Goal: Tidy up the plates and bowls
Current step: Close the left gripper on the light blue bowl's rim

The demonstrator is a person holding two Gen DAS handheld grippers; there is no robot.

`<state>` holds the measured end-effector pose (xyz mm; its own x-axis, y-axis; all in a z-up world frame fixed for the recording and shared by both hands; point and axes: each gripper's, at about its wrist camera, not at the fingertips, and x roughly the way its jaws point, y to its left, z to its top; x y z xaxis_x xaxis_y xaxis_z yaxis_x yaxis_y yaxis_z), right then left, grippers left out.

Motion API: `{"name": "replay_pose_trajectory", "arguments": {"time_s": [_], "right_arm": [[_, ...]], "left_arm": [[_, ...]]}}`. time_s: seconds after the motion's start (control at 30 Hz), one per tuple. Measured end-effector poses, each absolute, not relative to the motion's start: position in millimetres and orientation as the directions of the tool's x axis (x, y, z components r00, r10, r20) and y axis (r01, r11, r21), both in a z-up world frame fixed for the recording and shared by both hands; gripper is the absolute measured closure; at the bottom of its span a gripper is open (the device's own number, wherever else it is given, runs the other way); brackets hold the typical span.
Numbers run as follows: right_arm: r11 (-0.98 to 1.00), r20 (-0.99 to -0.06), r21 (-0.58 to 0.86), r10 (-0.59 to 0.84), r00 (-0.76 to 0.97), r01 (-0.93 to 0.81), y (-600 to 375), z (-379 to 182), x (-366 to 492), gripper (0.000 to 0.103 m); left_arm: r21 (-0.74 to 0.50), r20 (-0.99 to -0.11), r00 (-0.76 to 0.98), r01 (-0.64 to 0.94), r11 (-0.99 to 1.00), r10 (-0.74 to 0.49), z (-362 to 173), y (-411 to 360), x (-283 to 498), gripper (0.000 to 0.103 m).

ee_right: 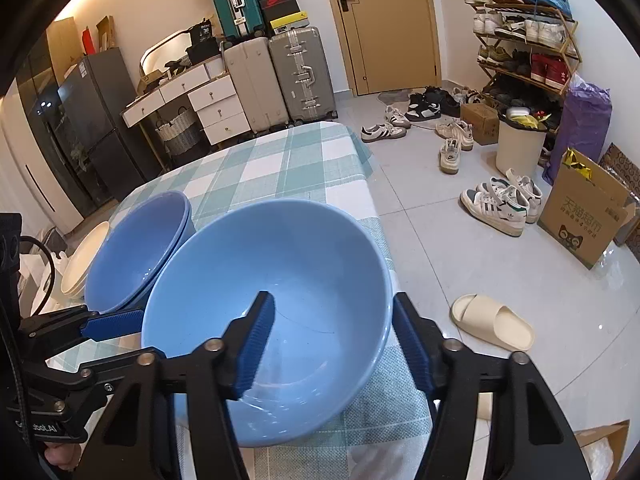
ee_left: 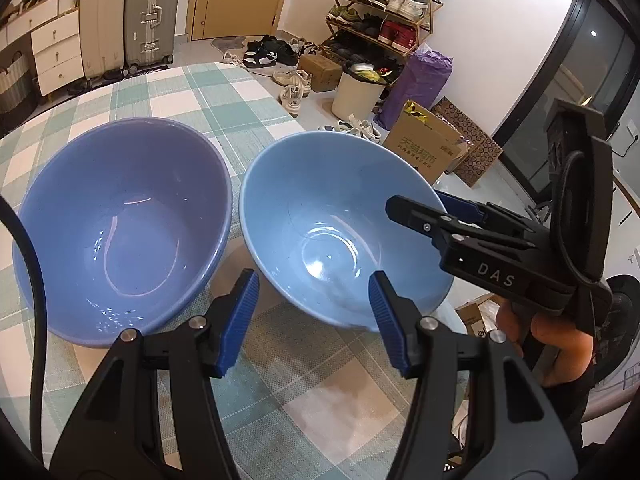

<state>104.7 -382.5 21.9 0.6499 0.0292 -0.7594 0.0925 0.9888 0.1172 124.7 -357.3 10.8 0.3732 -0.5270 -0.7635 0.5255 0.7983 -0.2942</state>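
Note:
A light blue bowl (ee_left: 332, 220) (ee_right: 272, 300) stands near the right edge of the checked table, tilted toward me. A darker blue-purple bowl (ee_left: 124, 224) (ee_right: 140, 248) sits just left of it, seemingly stacked on another. Cream plates (ee_right: 82, 260) lie beyond at the far left. My left gripper (ee_left: 314, 312) is open; its jaws straddle the light bowl's near rim without touching. My right gripper (ee_right: 334, 340) is open, one finger inside the light bowl and one outside its right rim. It also shows in the left wrist view (ee_left: 436, 208).
The table (ee_right: 288, 160) has a green and white checked cloth; its right edge drops to a tiled floor. Shoes, a cream slipper (ee_right: 492, 326), a cardboard box (ee_right: 580, 220), a bin and a shoe rack stand on the right. Suitcases and drawers are behind.

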Motion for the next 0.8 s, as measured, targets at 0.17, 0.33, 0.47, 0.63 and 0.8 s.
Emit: {"name": "replay_pose_trajectory", "arguments": {"time_s": [0.17, 0.33, 0.47, 0.63, 0.8], "right_arm": [[0.986, -0.757, 0.120, 0.016, 0.654, 0.114, -385.8, 21.2, 106.1, 0.056], [0.986, -0.756, 0.108, -0.001, 0.655, 0.125, -389.0, 21.3, 105.0, 0.066], [0.986, -0.756, 0.096, -0.014, 0.655, 0.132, -390.4, 21.3, 103.3, 0.072], [0.987, -0.753, 0.091, -0.021, 0.658, 0.136, -391.5, 22.4, 100.3, 0.072], [0.987, -0.745, 0.081, -0.032, 0.667, 0.138, -391.2, 27.8, 95.0, 0.071]], "left_arm": [[-0.283, -0.766, 0.379, 0.527, 0.801, -0.520, 8.0, -360.0, 129.3, 0.050], [-0.260, -0.774, 0.392, 0.520, 0.814, -0.498, 3.3, -361.7, 133.8, 0.061], [-0.242, -0.777, 0.400, 0.522, 0.818, -0.485, 1.1, -363.5, 134.1, 0.062], [-0.237, -0.772, 0.406, 0.530, 0.814, -0.489, -0.2, -363.6, 135.7, 0.063], [-0.229, -0.763, 0.417, 0.540, 0.810, -0.494, 4.0, -364.0, 130.8, 0.063]]}}
